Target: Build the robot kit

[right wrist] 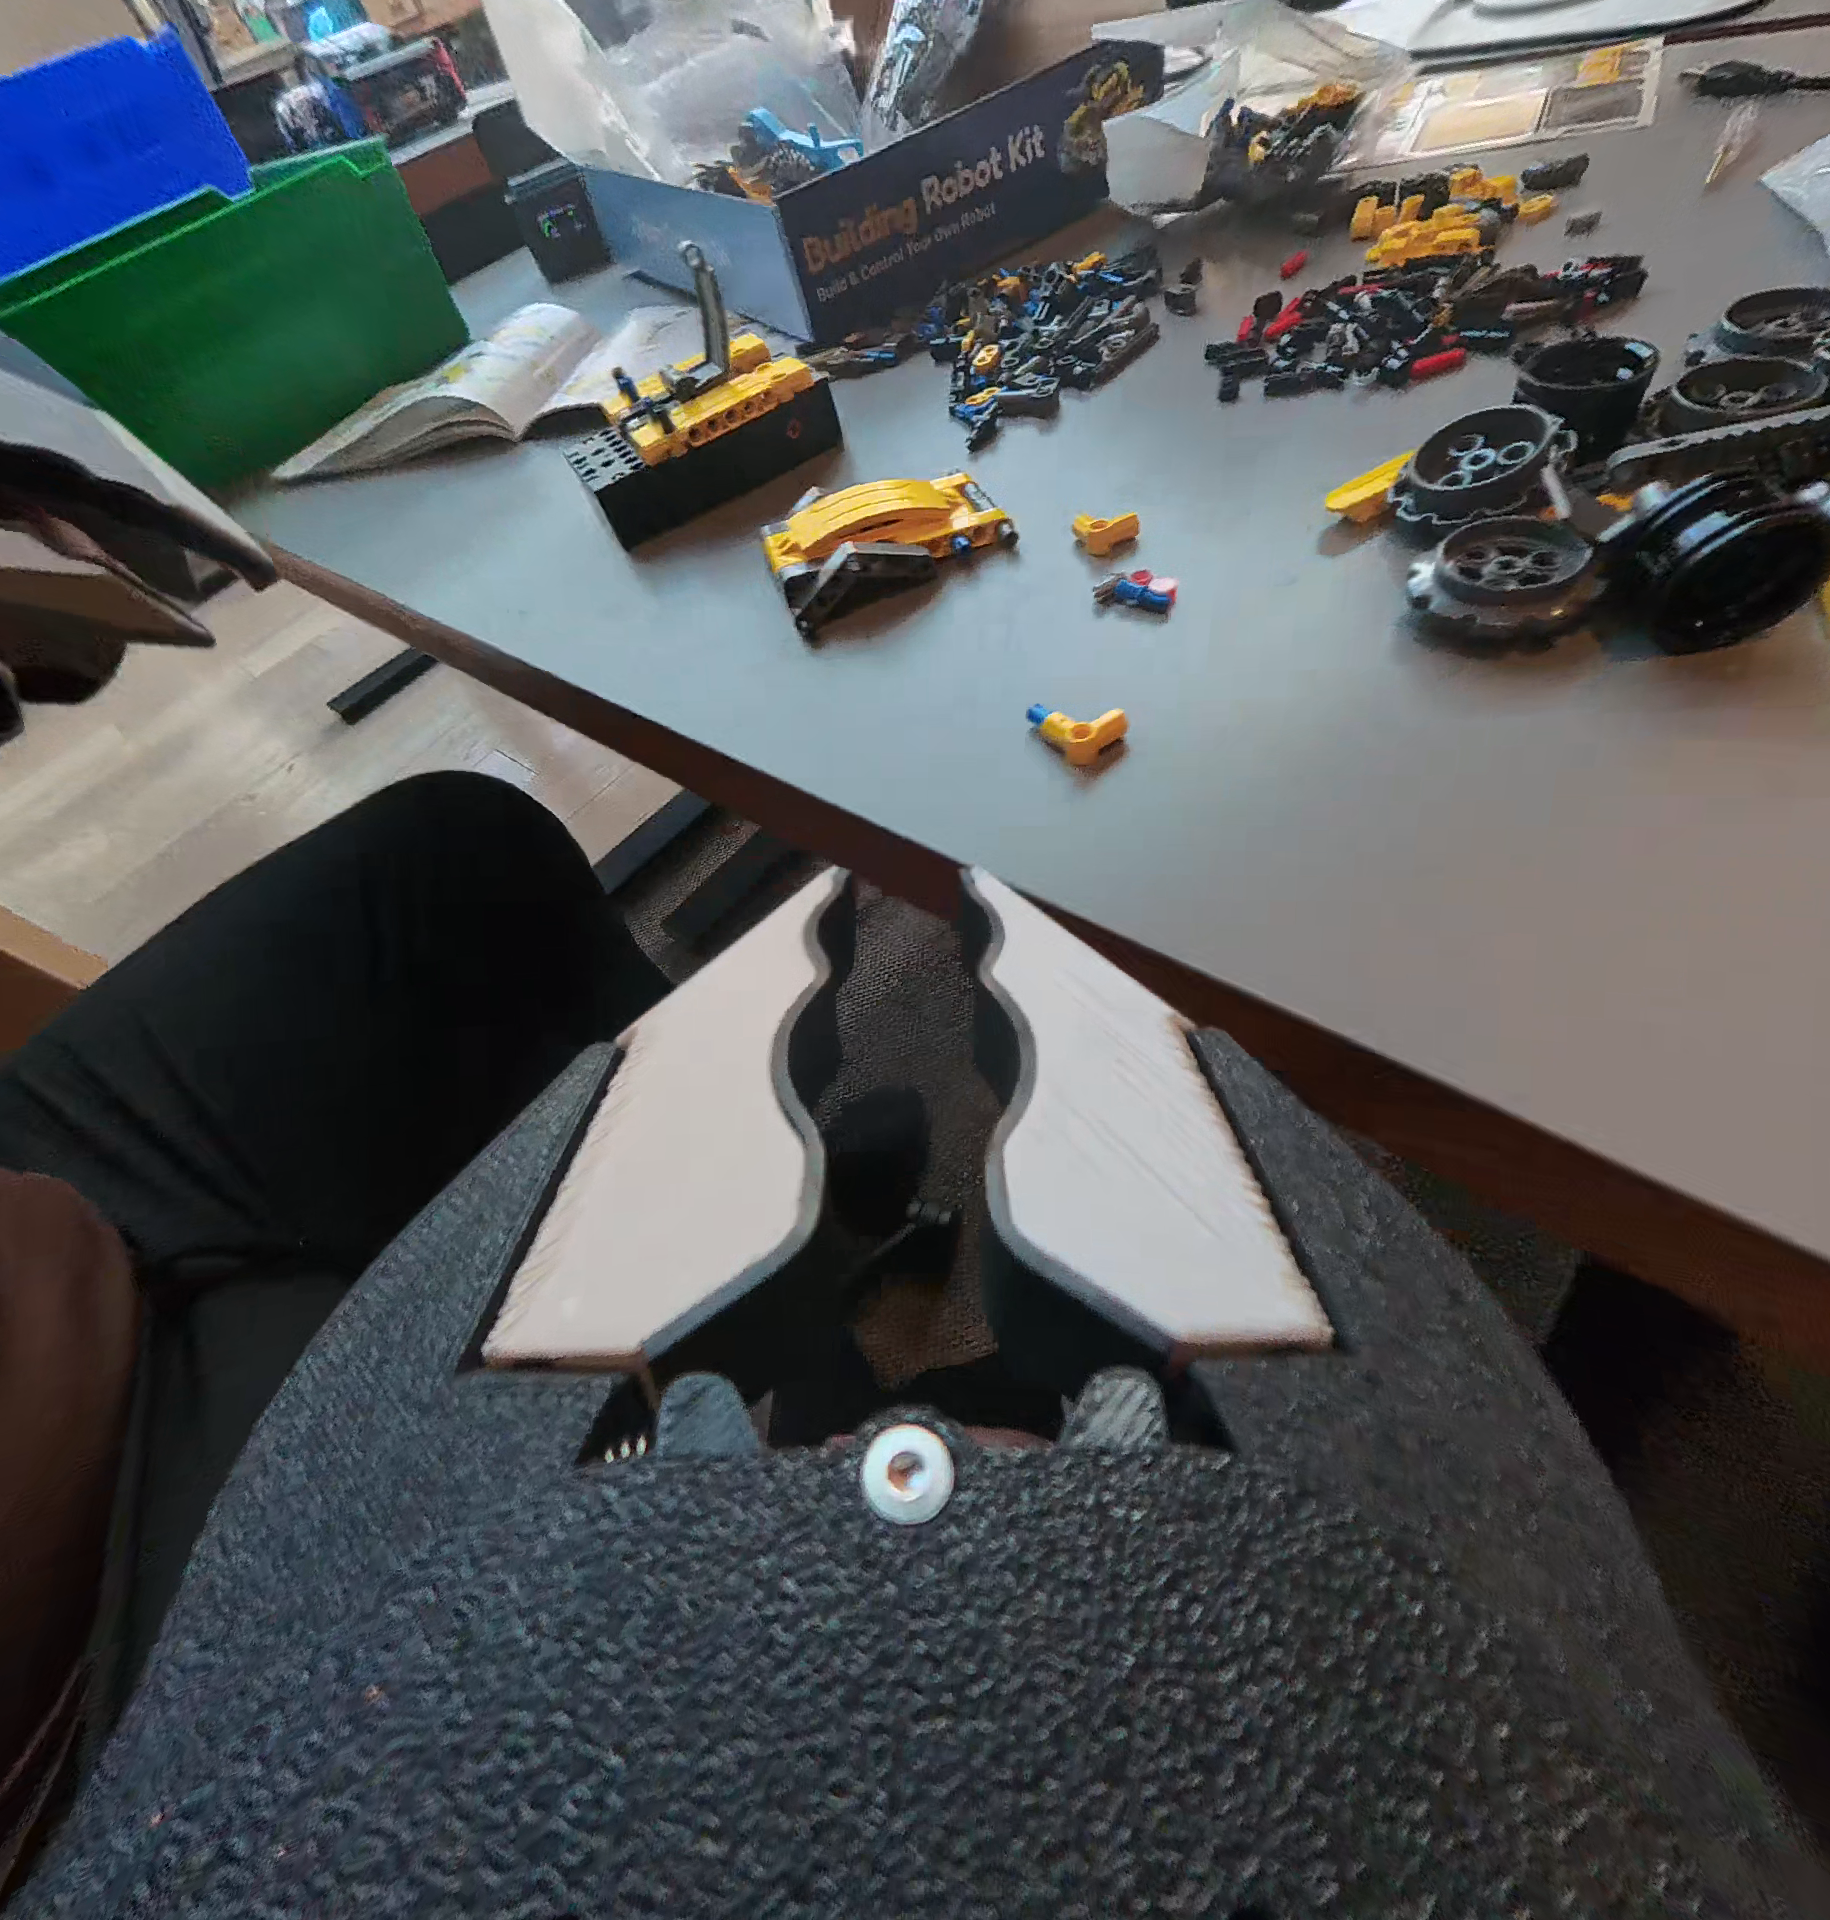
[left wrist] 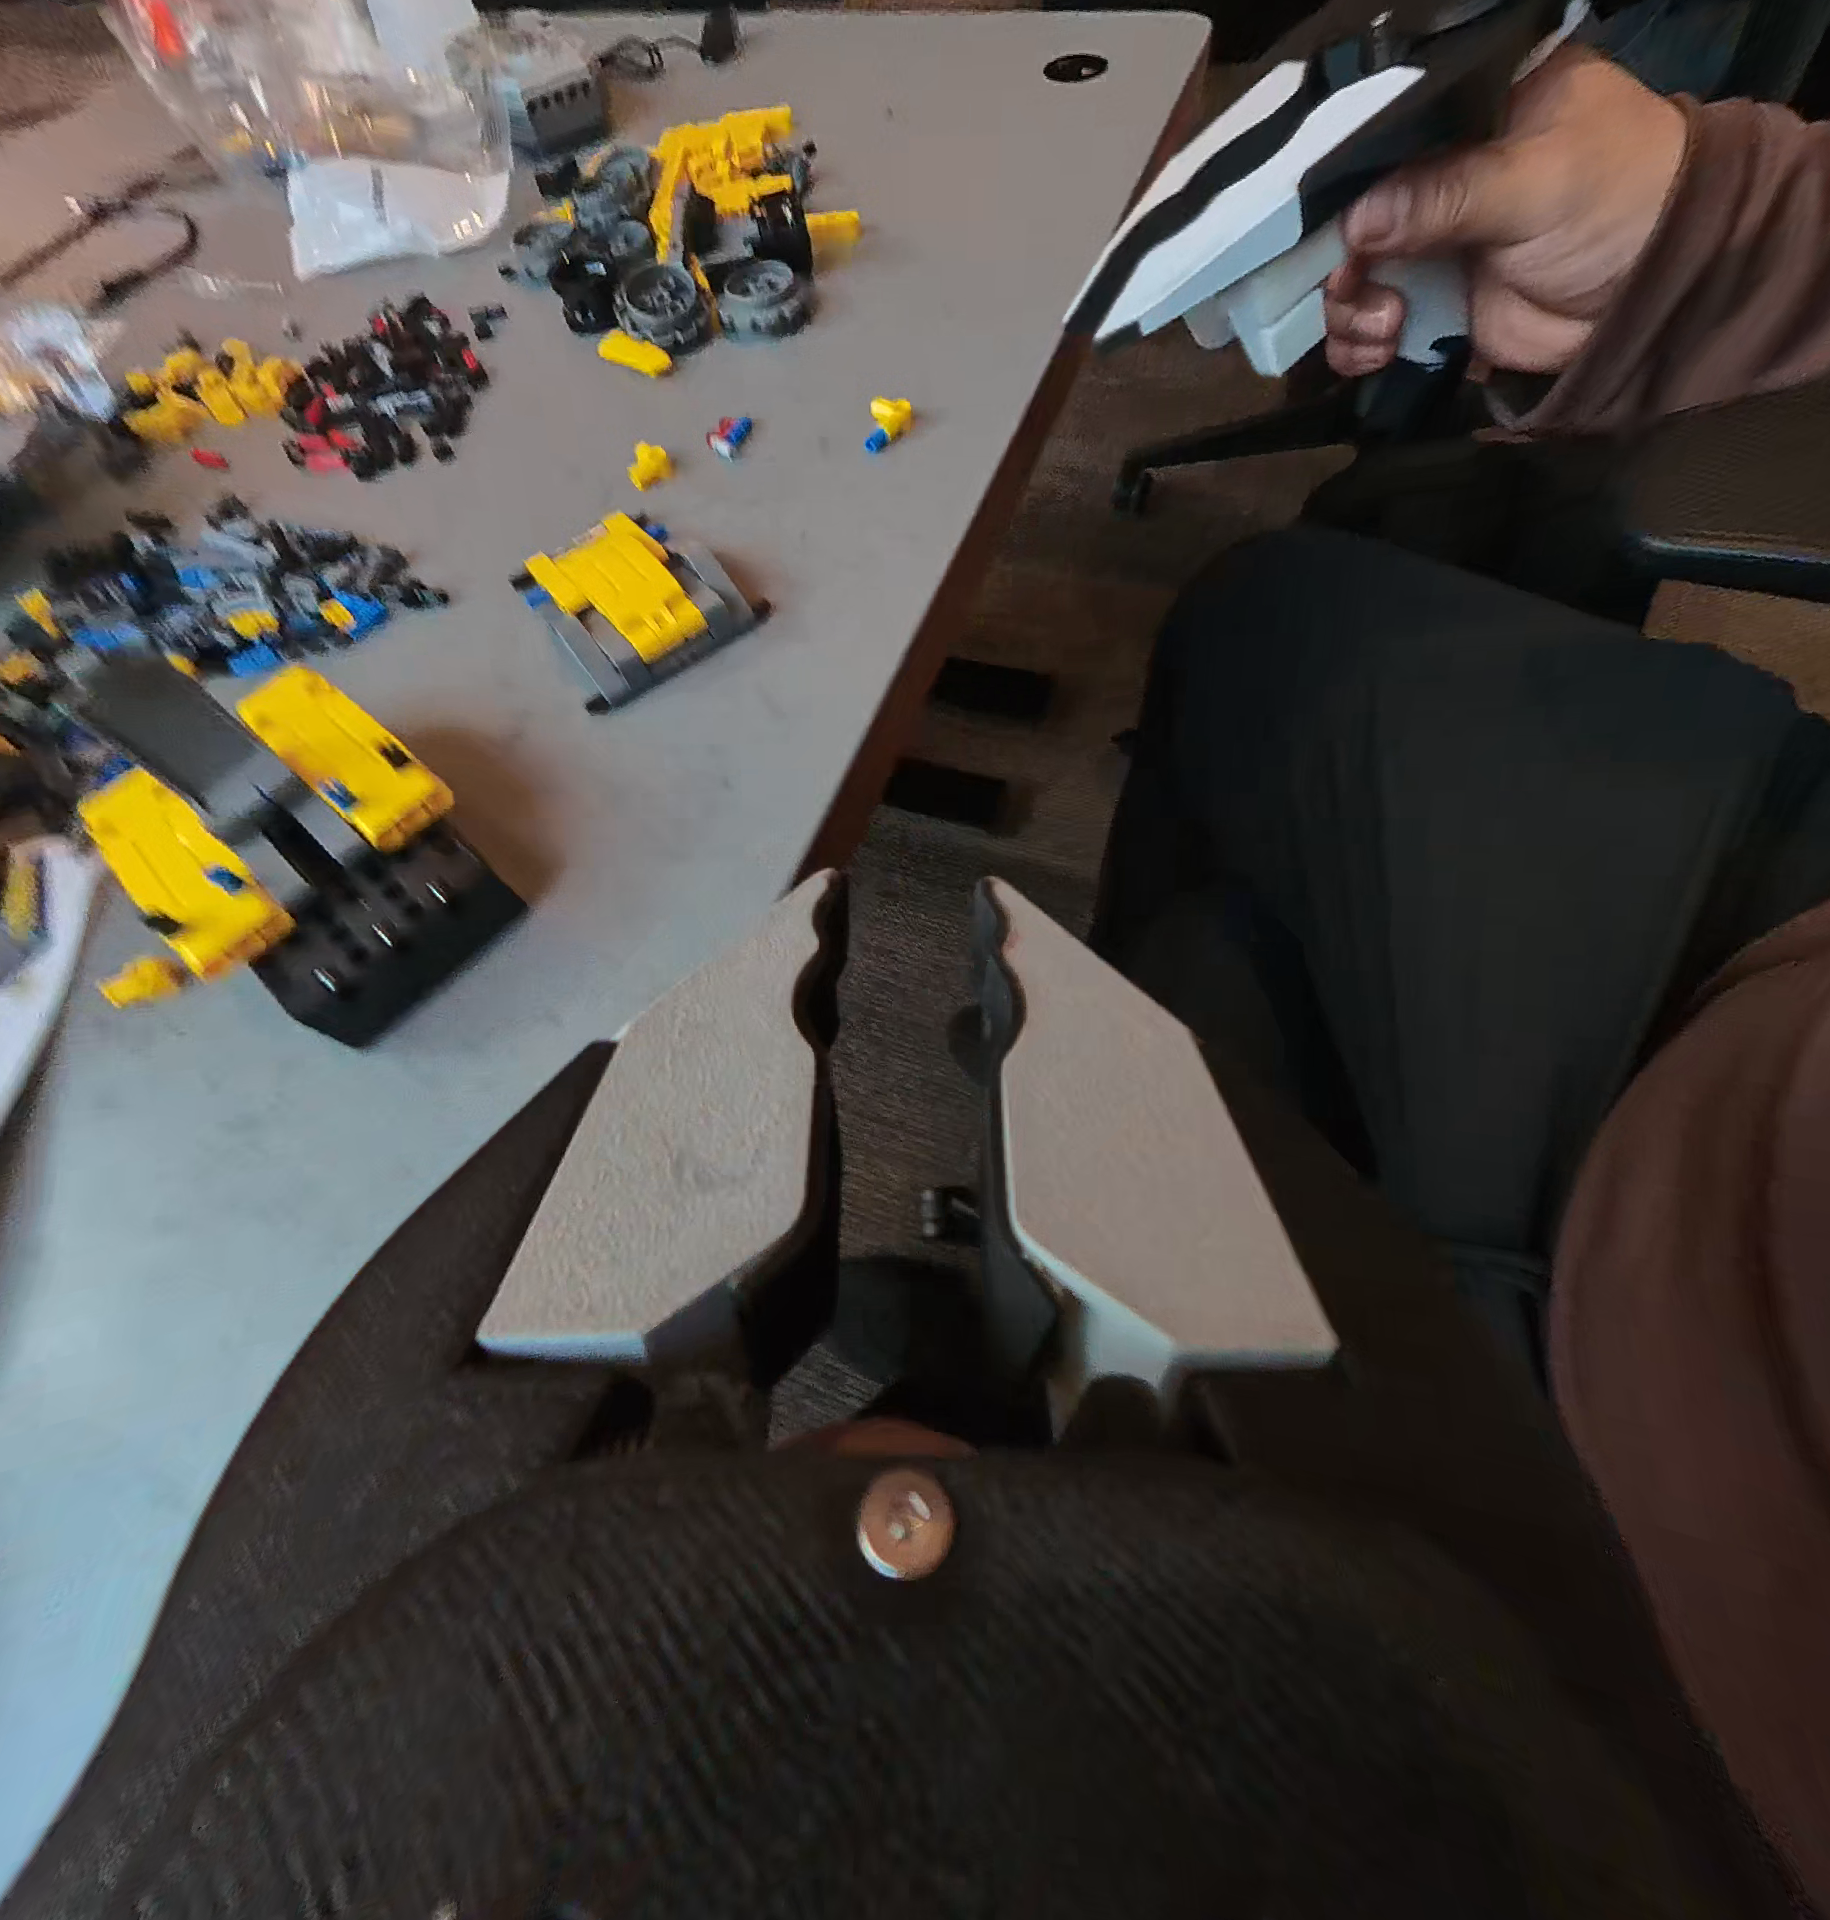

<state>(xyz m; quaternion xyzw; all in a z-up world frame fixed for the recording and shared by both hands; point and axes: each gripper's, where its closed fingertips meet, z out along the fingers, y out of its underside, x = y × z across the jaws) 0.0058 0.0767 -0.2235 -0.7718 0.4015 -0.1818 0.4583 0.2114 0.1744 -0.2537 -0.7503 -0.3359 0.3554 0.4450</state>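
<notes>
My left gripper (left wrist: 911,904) is open and empty. It hangs just off the near edge of the grey table (left wrist: 682,790), over carpet and beside a person's black-trousered leg. My right gripper (right wrist: 906,894) is open and empty too, at the table edge (right wrist: 1306,935). It also shows in the left wrist view (left wrist: 1254,239), held by a hand off the table's right side. Nearest on the table are a yellow-and-blue connector (right wrist: 1082,732) (left wrist: 888,421), a yellow-and-grey curved assembly (right wrist: 885,540) (left wrist: 630,603), and a black block with yellow parts (left wrist: 298,831) (right wrist: 713,436).
Piles of small black, blue, red and yellow parts (right wrist: 1056,322) (left wrist: 381,395) and several black-and-grey wheels (right wrist: 1513,520) (left wrist: 682,281) lie farther in. A kit box (right wrist: 942,197), an open booklet (right wrist: 475,384), plastic bags (left wrist: 371,135) and green and blue bins (right wrist: 225,301) stand at the back. Some 25 cm of space lies between my two pairs of fingers. To the yellow-and-blue connector (right wrist: 1082,732): right tips about 7 cm, left tips about 25 cm. My left wrist view (left wrist: 890,411) looks at it from another angle.
</notes>
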